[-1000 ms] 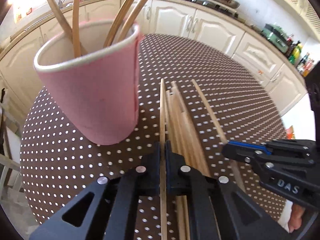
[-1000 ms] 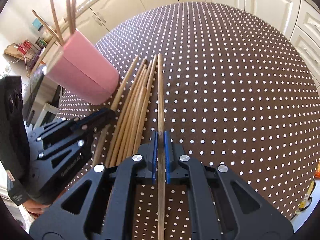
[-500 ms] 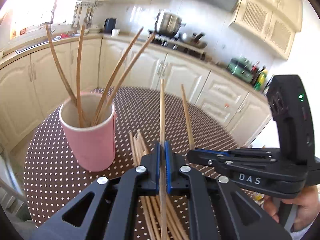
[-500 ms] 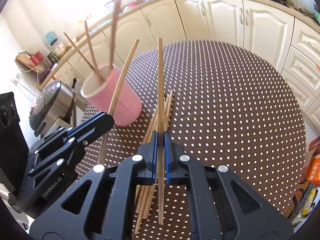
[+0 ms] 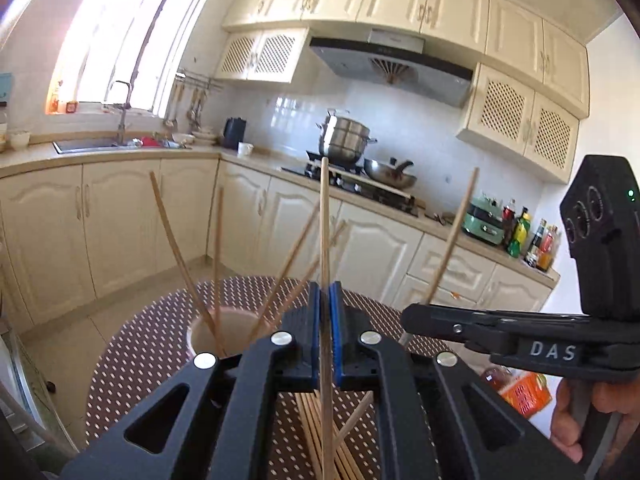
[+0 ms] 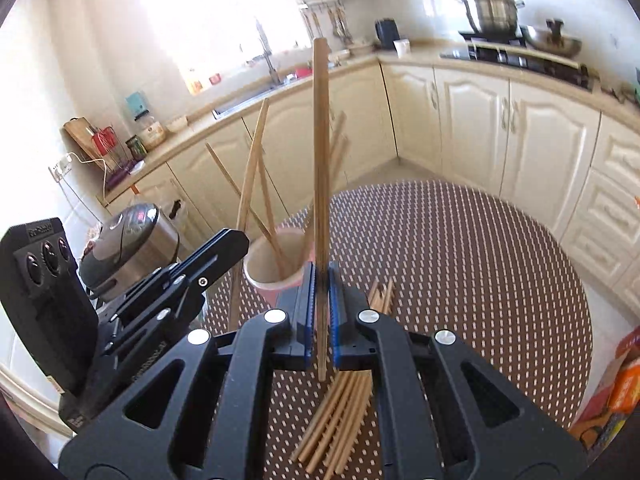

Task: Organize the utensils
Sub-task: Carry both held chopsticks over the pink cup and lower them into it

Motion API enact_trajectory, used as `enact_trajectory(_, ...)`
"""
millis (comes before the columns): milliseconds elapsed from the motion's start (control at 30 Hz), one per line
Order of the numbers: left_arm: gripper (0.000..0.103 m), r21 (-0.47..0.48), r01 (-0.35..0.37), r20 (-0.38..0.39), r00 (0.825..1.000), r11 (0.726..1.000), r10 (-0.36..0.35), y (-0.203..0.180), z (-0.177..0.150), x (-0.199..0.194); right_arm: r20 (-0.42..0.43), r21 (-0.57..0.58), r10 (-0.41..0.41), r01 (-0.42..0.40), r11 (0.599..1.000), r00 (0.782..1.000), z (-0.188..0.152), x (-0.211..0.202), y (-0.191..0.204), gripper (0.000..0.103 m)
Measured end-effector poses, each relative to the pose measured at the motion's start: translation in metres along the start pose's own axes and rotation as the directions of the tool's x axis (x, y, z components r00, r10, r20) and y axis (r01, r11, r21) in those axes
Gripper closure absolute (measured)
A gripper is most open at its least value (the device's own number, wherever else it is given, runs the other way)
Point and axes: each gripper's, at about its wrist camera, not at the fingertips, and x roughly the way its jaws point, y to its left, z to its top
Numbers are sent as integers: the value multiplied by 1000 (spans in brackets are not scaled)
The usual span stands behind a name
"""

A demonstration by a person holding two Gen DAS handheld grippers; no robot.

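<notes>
**Operator:** I am holding one chopstick in each unit. The left hand-held gripper point(image 5: 325, 340) is clamped on a single chopstick point(image 5: 325, 216), its blue pads pressed together around the shaft with the long end standing nearly upright ahead of the camera. The right hand-held gripper point(image 6: 319, 320) is clamped likewise on a second chopstick point(image 6: 321, 152), also near vertical.

**Supervisor:** Where are the remaining items?

**Operator:** The loose chopstick bundle point(image 6: 340, 420) is lying on the dotted bench point(image 6: 480, 280) directly beneath both units. Just beyond it, the pink cup point(image 6: 276, 276) is standing upright on the bench and is already holding several sticks leaning outward.

**Supervisor:** Procedure for the insertion step?

**Operator:** In my judgement, each lower tip should be brought over the cup mouth before lowering, one unit at a time, so the two sticks are not crossing. I am watching the leaning sticks in the cup; a descending tip could knock them or tip the cup. Release only once the tip is inside the rim.

**Supervisor:** Pose?

**Operator:** Both units are pointing slightly downward toward the bench, side by side. From the left view, a person's hand point(image 5: 588, 420) is gripping the right unit's handle at the lower right edge.
</notes>
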Motion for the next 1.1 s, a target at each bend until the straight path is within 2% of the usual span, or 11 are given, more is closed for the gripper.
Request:
enact_trajectory(167, 98, 6, -36, 93, 995, 999, 36, 14, 23, -3, 35, -44, -2, 3, 999, 999, 24, 7, 20, 96)
enact_trajectory(333, 98, -19, -71, 180, 981, 997, 73, 26, 48, -5, 56, -76, 20, -15, 997, 998, 43, 11, 35, 96)
enact_trajectory(433, 98, -36, -111, 237, 964, 993, 116, 35, 60, -3, 73, -96, 24, -17, 995, 997, 52, 13, 42, 96)
enact_trajectory(500, 98, -61, -155, 281, 945, 986, 166, 41, 68, 1, 79, -106, 25, -17, 994, 997, 58, 17, 47, 96)
enact_trajectory(667, 98, -110, -165, 311, 931, 980, 192, 53, 72, 10, 88, -125, 31, -20, 992, 996, 68, 22, 54, 96)
enact_trajectory(767, 98, -111, -168, 311, 930, 979, 195, 58, 69, 19, 95, -131, 36, -24, 991, 995, 72, 24, 53, 96)
enact_trajectory(1100, 98, -71, -184, 262, 945, 980, 196, 57, 44, 30, 111, -132, 67, -52, 990, 992, 81, 25, 56, 96)
